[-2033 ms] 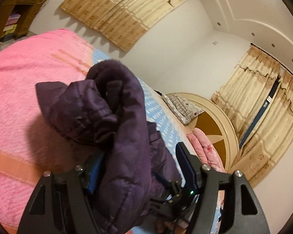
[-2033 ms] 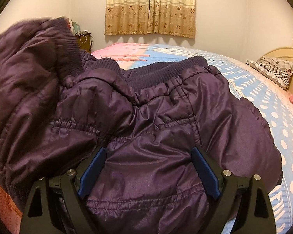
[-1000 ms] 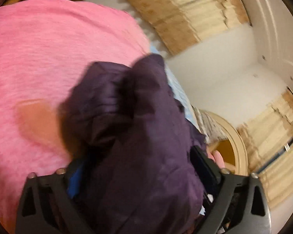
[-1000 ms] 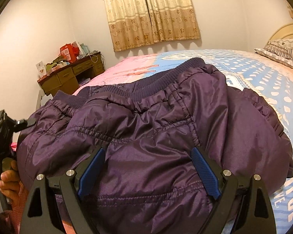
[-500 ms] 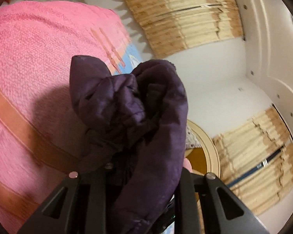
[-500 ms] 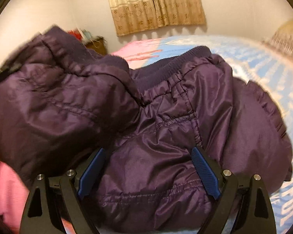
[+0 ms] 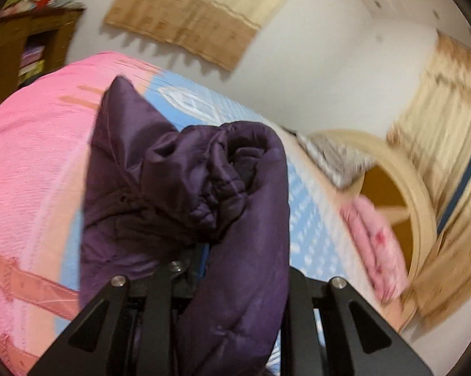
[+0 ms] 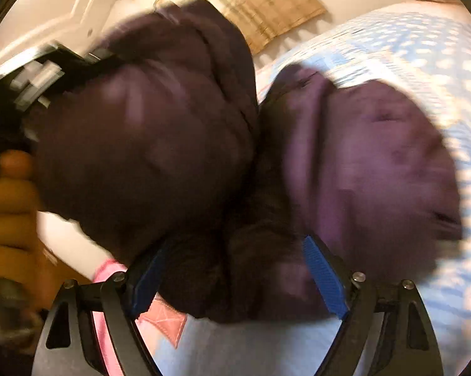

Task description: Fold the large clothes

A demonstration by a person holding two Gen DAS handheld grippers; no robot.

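Note:
A dark purple padded jacket lies bunched on the bed. My left gripper is shut on a thick fold of it, which drapes over the fingers and hides the pads. In the right wrist view the jacket fills the frame, blurred. My right gripper is wide open, its blue pads on either side of a lump of jacket without pinching it. The left gripper body and the hand holding it show at the left.
The bed has a pink blanket on the left and a blue dotted sheet on the right. A round wooden headboard, a pillow and pink folded cloth lie at the far end. A wooden desk stands by the wall.
My left gripper has closed on the jacket fold and swung it towards the right gripper. The right wrist view has tilted sharply and blurred; the raised jacket part now looms over it.

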